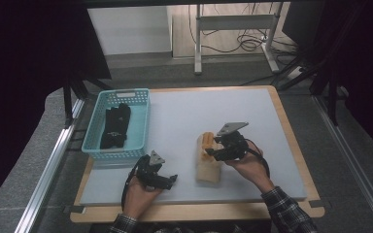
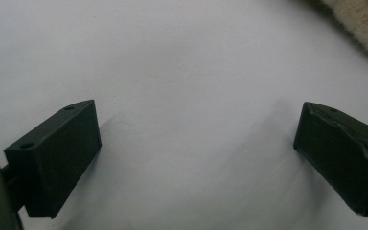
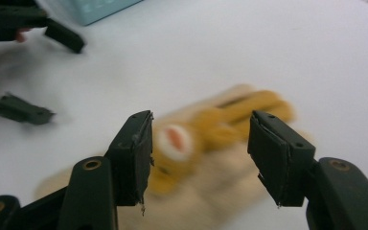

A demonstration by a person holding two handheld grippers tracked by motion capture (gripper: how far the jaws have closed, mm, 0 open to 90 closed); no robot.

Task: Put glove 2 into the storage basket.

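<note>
**Soft glove on the bench, right tongs spread above it**

A beige work glove [image 1: 208, 162] with yellow-orange coated fingers lies flat on the white bench [image 1: 189, 116], a little right of centre and toward the person's side, its cuff end nearest the person. The right tongs [image 1: 217, 147] hover over its finger end with the jaws standing apart, one on either side of the yellow part, and no pad presses on the fabric. The left tongs [image 1: 171, 180] rest low near the front edge of the bench, well apart from the glove, released and holding nothing.

The glove looks light, limp and knitted, so it will likely sag and fold wherever it is lifted rather than hold a shape. The coated fingers probably give the pads more bite than the fuzzy cuff. A pinch across the palm or at the cuff hem would carry the whole thing; a pinch on one fingertip would leave the rest dangling.

The high view places a turquoise basket [image 1: 118, 124] at the bench's left, holding a dark glove-like bundle [image 1: 115, 125]. The right gripper view, blurred, brings out a round white and orange patch [image 3: 173, 138] on the glove. The left gripper view shows its two jaws wide over bare white surface, with a fuzzy beige edge at its upper right corner.
</note>
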